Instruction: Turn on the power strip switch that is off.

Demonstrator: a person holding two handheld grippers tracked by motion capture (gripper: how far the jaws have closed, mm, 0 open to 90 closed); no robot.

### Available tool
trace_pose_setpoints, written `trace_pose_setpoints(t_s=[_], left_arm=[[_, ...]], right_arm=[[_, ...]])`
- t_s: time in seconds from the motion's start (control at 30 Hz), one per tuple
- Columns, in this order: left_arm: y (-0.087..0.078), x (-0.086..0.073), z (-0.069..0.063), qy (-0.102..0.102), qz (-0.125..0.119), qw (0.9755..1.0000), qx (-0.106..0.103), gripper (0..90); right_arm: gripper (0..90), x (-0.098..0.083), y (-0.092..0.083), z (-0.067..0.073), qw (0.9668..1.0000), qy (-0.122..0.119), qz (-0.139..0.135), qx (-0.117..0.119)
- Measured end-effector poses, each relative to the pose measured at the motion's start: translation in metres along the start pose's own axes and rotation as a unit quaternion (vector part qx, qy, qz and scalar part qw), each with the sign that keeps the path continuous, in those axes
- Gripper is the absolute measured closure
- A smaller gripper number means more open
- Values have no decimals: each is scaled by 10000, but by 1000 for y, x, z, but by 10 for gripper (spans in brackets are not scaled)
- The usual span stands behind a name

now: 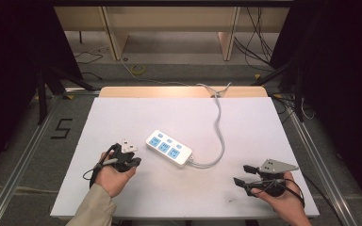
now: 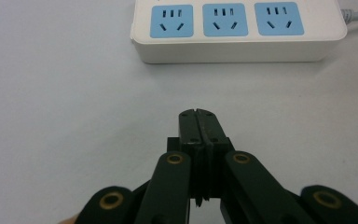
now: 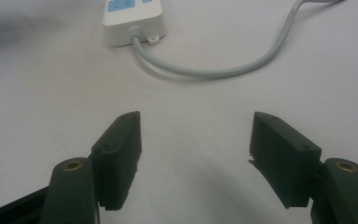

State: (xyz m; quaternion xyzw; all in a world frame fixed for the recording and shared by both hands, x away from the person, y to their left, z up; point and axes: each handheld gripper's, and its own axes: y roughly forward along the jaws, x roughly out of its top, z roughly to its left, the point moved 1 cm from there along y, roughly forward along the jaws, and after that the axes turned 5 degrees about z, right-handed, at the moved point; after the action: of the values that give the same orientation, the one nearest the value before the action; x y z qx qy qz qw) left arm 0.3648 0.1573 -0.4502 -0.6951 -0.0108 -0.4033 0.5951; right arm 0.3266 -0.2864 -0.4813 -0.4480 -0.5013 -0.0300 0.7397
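Note:
A white power strip with three blue sockets lies near the middle of the white table; its grey cable loops right and runs to the far edge. My left gripper rests on the table just left of the strip, jaws pressed together with nothing between them. Its own view faces the strip's blue sockets a short way ahead. My right gripper sits at the front right, jaws wide apart and empty. Ahead of it are the strip's cable end and the cable.
The white table has a wooden strip along its far edge. Beyond it stand wooden furniture legs and loose cables on the floor. A black "5" mark is on the floor at left. Dark curtains flank both sides.

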Motion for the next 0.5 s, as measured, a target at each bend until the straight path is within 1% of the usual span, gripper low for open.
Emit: trace_pose_setpoints(t_s=[0.03,0.13,0.33,0.47,0.5], left_arm=[[0,1,0,-19,-3,10000,-18,898],[1,5,0,9,18,10000,-18,898],[3,15,1,-39,16,10000,-7,898],[5,20,2,-18,64,10000,-6,898],[5,21,2,-43,62,10000,-13,898]], right_arm=[[349,0,0,0,10000,3,-13,0],[350,0,0,0,10000,-1,3,-6],[349,0,0,0,10000,9,0,-7],[349,0,0,0,10000,1,-11,-9],[349,0,0,0,10000,1,-11,-9]])
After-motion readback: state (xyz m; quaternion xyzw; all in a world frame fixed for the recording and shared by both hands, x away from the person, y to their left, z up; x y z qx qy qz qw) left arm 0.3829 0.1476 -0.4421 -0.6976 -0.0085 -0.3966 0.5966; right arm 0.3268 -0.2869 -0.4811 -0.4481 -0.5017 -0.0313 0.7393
